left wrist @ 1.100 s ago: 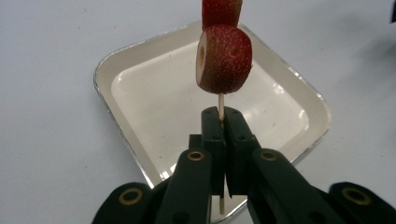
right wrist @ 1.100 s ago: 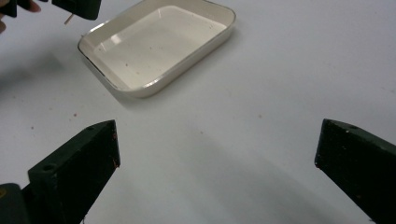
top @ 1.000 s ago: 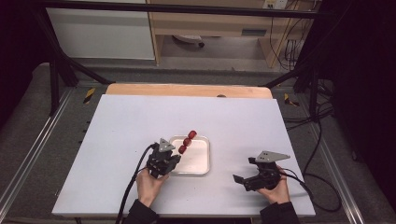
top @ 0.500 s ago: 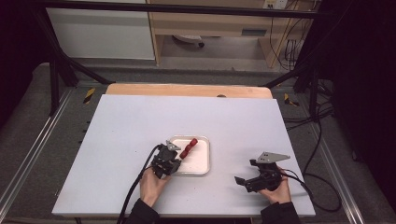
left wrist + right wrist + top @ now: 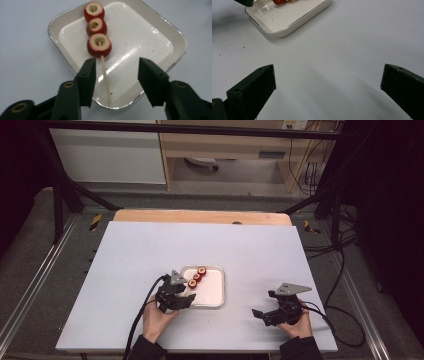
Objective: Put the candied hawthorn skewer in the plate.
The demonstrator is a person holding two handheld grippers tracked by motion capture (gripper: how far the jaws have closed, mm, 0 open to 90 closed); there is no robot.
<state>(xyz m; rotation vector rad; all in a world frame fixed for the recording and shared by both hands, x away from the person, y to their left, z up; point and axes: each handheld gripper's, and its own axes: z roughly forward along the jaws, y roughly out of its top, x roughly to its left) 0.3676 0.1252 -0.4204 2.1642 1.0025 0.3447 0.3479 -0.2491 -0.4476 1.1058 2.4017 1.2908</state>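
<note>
Red candied-fruit skewer [image 5: 97, 35] laid in the white square tray [image 5: 160, 27].
Left gripper [image 5: 116, 70] jaws just opened off its stick; right gripper [image 5: 328, 82] gapes empty; withdrawal remains.

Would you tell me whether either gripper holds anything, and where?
Nothing is held: the left gripper has just opened around the skewer stick; the right gripper is open.

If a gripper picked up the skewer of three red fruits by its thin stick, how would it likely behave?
The wooden skewer with three red cored fruits would probably droop fruit-end down, since all the fruits sit at one end. Its bare stick looks thin, so it may slip or pivot between the pads. Lying in the glossy white square tray, it could roll if nudged sideways.
</note>
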